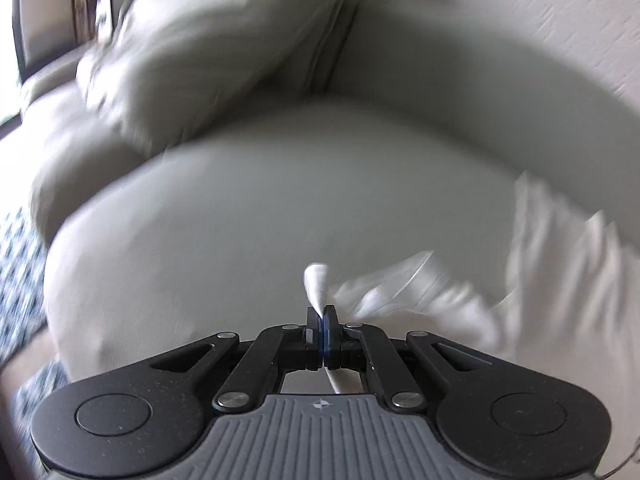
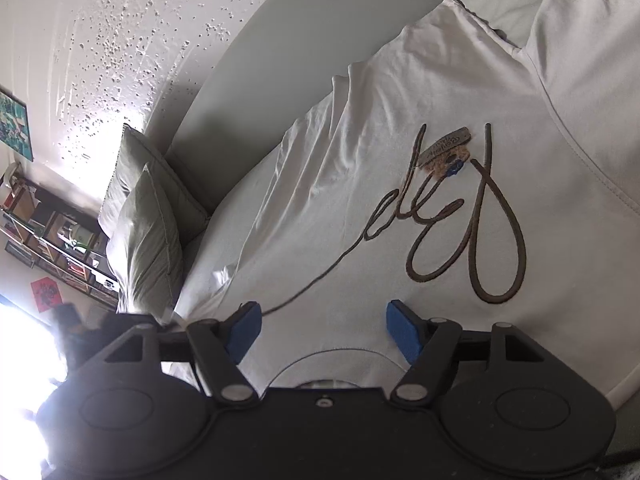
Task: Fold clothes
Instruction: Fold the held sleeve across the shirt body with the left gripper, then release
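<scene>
A white T-shirt (image 2: 400, 100) with a brown script print (image 2: 460, 232) and a small cardboard tag (image 2: 444, 148) lies spread on a pale sofa seat (image 2: 236, 216). Its neckline (image 2: 328, 356) is nearest the right wrist camera. My right gripper (image 2: 323, 316) hovers open just over the shirt near that neckline, with nothing between its blue pads (image 2: 246, 326). In the blurred left wrist view, my left gripper (image 1: 323, 314) is shut on a pinched fold of the white shirt (image 1: 316, 284). The rest of the cloth (image 1: 440, 300) trails off to the right.
Grey-green pillows (image 2: 148, 216) (image 1: 208, 48) lean against the sofa back (image 1: 480, 60) at the left end. A dark shelf unit (image 2: 52, 232) with small items stands by the textured wall (image 2: 120, 40). A patterned rug (image 1: 20, 272) lies on the floor beside the sofa.
</scene>
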`<state>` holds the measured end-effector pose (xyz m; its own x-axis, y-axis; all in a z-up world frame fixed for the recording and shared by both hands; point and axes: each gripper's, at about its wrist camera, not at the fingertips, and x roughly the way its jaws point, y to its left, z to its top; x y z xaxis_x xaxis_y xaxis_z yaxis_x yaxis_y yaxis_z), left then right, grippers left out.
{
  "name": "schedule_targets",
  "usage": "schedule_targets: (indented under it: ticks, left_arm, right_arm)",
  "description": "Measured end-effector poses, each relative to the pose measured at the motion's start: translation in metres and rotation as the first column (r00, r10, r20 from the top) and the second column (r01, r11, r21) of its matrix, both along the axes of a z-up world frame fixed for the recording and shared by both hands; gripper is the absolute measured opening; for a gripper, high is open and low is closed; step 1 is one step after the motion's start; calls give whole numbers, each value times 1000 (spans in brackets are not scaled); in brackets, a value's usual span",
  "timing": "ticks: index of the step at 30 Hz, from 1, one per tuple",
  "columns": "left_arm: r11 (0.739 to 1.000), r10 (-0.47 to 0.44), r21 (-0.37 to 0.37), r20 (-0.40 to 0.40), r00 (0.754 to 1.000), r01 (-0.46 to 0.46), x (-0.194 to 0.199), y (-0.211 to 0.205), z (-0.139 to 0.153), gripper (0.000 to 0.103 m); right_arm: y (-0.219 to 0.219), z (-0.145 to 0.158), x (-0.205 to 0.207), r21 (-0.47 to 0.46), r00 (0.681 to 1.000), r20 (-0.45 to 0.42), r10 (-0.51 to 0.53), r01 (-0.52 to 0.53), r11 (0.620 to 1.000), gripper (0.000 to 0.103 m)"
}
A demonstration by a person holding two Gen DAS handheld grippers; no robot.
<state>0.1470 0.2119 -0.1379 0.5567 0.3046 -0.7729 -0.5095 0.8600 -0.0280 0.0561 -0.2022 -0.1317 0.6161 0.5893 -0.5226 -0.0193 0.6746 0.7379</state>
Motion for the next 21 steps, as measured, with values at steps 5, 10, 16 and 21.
schedule_targets:
  ticks: [5,10,16,21]
  left_arm:
    - [999,18,39,-40,999,-17,2,-3,-3,9]
    - [981,168,86,61,984,-173,-17,4,18,6]
    - [992,-113,-35,210,971,123,-39,-26,37,15]
    - [878,-455,-106,125,882,468,-21,-93,21,12]
  right_arm:
    - [-1,0,-1,-8,1000,6,4,-4,1000,69]
    - [-6,2,-5,-9,1000,10,3,-3,1000,69]
    - [-14,18,-16,-75,995,99,-35,42,996,69]
    - [-28,14,-14,-141,984,91,-150,162,977,20]
